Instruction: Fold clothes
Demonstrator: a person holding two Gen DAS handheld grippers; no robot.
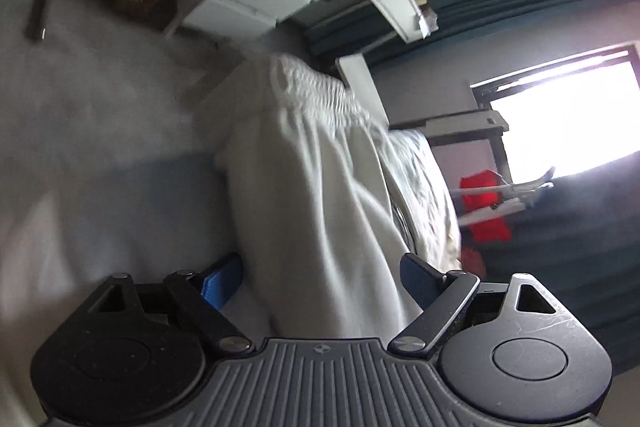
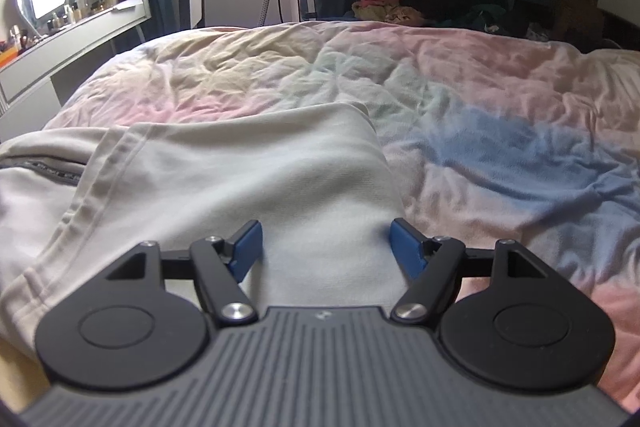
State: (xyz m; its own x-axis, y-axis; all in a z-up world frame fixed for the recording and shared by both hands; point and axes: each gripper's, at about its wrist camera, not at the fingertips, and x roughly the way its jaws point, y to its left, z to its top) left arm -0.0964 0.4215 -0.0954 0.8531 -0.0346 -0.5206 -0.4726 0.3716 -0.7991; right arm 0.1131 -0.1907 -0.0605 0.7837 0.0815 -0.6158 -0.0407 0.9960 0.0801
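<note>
From my left wrist view everything is smeared by motion blur, and the pale grey garment with the gathered elastic waistband hides most of one blue finger pad. On my right wrist view the same garment runs off the left edge, and the small bottles on the white dressing table are too tiny to identify.

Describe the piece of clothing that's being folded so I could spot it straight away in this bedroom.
Find the big bed with the pastel tie-dye bedspread. On its near left side lies a pale cream garment, spread between the open right gripper fingers. Unlike the blotchy pink-and-blue cover, it is plain, with stitched seams and a gathered elastic waistband.
</note>
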